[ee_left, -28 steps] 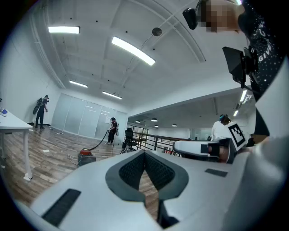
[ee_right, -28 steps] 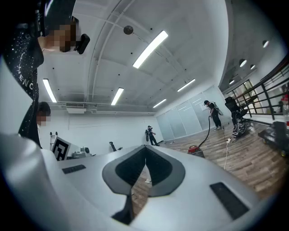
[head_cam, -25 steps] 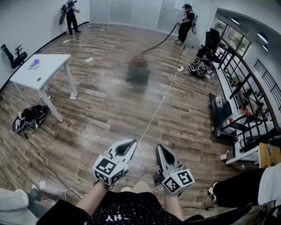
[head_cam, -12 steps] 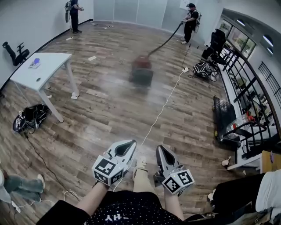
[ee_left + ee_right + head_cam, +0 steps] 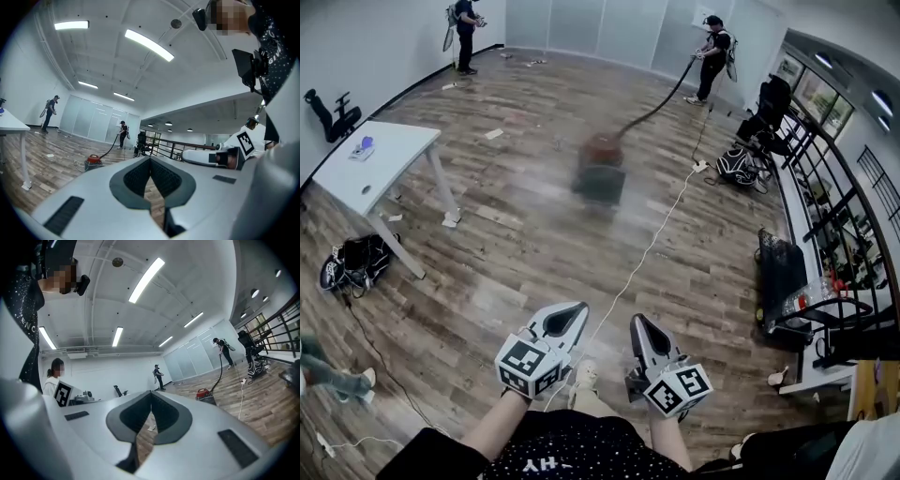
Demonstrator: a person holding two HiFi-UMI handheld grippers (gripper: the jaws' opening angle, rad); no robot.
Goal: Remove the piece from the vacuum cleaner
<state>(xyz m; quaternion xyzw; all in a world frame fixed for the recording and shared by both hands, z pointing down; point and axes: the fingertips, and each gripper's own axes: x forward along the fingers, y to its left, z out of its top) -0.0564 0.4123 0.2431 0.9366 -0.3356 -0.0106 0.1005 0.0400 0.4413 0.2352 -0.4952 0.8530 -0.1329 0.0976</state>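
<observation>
well ahead on the wood floor [image 5: 506, 262]: red vacuum cleaner [image 5: 600, 169], far from both grippers and almost straight out along the pointing line of the jaws. dark hose [image 5: 661, 89] leading off its far side toward a person [image 5: 714, 56] at the back. left gripper [image 5: 578, 309] with jaws pressed together, empty; right gripper [image 5: 637, 323] likewise closed on nothing. side by side, neither clearly nearer. machine blurred, so piece to remove possibly the hose end.
</observation>
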